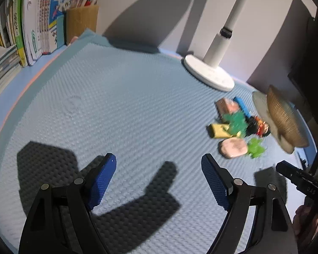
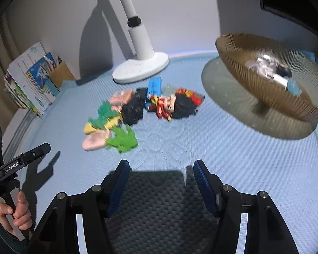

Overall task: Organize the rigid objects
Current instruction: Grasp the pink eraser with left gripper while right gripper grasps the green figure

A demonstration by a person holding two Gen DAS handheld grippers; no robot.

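Ahead: toys [image 2: 137,114] beyond right gripper [image 2: 161,169]

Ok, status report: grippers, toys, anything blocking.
Left gripper open, empty. Right gripper open, empty. Toy pile loose on mat, beside ribbed bowl. Path to pile clear; lamp base behind it.

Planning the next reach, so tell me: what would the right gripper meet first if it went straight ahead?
Likely bare mat first. The right gripper is open and empty, angled down at the mat short of the toy pile, which sits slightly left of its line. Depth is unclear.
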